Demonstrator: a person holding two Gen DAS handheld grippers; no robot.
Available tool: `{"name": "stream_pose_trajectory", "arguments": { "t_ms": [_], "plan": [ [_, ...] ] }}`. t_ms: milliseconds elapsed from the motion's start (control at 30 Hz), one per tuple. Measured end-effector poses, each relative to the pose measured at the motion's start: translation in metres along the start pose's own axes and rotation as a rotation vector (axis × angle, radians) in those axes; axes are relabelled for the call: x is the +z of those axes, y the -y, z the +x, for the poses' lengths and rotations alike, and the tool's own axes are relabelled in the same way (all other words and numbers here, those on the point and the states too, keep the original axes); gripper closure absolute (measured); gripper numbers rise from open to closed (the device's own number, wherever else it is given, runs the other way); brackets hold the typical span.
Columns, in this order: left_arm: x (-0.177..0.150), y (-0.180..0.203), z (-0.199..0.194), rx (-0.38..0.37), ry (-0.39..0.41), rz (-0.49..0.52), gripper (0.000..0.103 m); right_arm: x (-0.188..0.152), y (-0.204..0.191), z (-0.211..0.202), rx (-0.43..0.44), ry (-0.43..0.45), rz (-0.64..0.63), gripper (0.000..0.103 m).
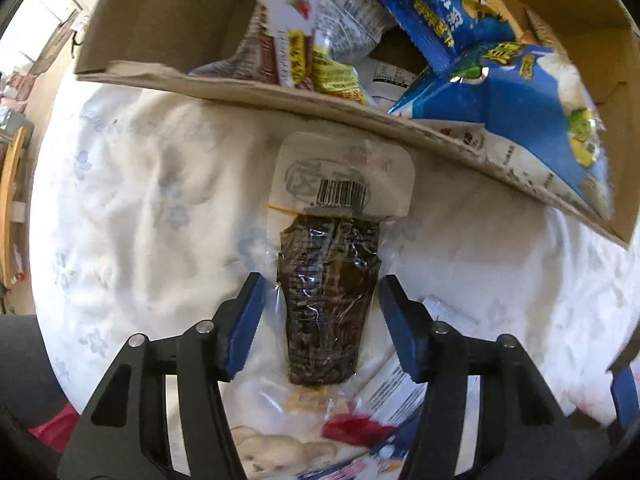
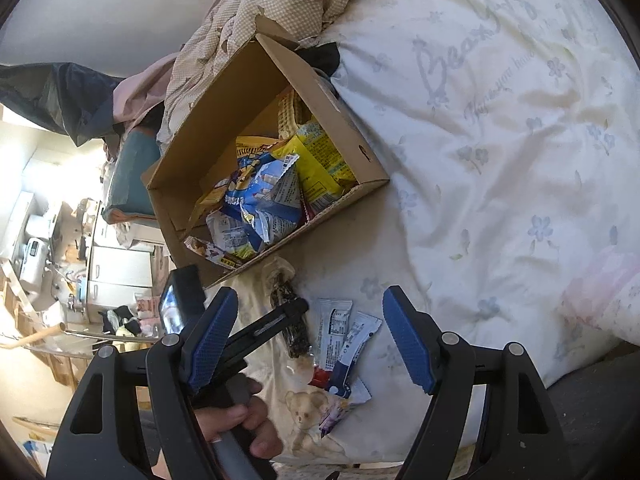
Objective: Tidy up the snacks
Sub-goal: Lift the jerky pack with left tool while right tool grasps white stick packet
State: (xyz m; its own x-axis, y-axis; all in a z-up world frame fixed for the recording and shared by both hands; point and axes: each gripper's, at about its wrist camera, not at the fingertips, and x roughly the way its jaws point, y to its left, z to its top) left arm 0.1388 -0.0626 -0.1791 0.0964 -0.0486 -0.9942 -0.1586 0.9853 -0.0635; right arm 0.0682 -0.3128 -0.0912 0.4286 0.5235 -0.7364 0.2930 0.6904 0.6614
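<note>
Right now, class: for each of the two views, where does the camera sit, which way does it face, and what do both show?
Left wrist: on the left gripper, looking down its open blue fingers at the dark clear-wrapped snack pack.
Right wrist: on the right gripper, open, higher up, facing the bed; the person's hand shows.
Shared: that pack, the brown cardboard box of snacks, the white floral bedsheet.

Lived-in bedroom of a home; white flower-printed bedsheet (image 2: 500, 152) as work surface; checked quilt (image 2: 280, 4) bunched at its head; cardboard box (image 2: 224, 120) of snack packets on the bed; cluttered drawers (image 2: 116, 276) beyond the bed edge.
</note>
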Motion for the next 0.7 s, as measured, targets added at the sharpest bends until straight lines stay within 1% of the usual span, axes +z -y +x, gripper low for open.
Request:
{"name": "stream_pose_trajectory", "arguments": {
  "t_ms": [133, 233, 300, 333, 367, 400, 500, 600, 633, 700],
  "plan": [
    [-0.006, -0.018, -0.02, 0.003, 0.012, 0.067, 0.048, -0.002, 0.001, 0.007, -0.016, -0.038, -0.001, 0.025],
    [-0.011, -0.03, -0.04, 0.002, 0.027, 0.106, 0.049, -0.007, 0.001, 0.022, -0.01, -0.122, 0.0, 0.026],
    [-0.016, -0.039, -0.055, -0.001, 0.033, 0.124, 0.049, -0.014, 0.004, 0.036, 0.011, -0.173, 0.028, 0.03],
    [-0.019, -0.043, -0.062, -0.005, 0.037, 0.135, 0.049, -0.019, 0.005, 0.042, -0.002, -0.195, 0.031, 0.033],
    [-0.022, -0.048, -0.07, -0.007, 0.044, 0.148, 0.049, -0.023, 0.006, 0.049, -0.023, -0.221, 0.028, 0.039],
    [-0.024, -0.051, -0.076, -0.007, 0.051, 0.157, 0.049, -0.026, 0.006, 0.057, -0.044, -0.244, 0.026, 0.041],
    [-0.025, -0.056, -0.091, 0.003, 0.09, 0.173, 0.048, -0.033, 0.007, 0.075, -0.11, -0.278, 0.015, 0.044],
    [-0.034, -0.07, -0.103, 0.034, 0.15, 0.164, 0.048, -0.038, 0.006, 0.093, -0.171, -0.308, -0.011, 0.047],
    [-0.033, -0.073, -0.104, 0.033, 0.159, 0.152, 0.048, -0.04, 0.006, 0.098, -0.183, -0.317, -0.015, 0.051],
    [-0.027, -0.087, -0.104, 0.005, 0.143, 0.115, 0.049, -0.047, 0.008, 0.109, -0.197, -0.348, -0.012, 0.055]
  ]
}}
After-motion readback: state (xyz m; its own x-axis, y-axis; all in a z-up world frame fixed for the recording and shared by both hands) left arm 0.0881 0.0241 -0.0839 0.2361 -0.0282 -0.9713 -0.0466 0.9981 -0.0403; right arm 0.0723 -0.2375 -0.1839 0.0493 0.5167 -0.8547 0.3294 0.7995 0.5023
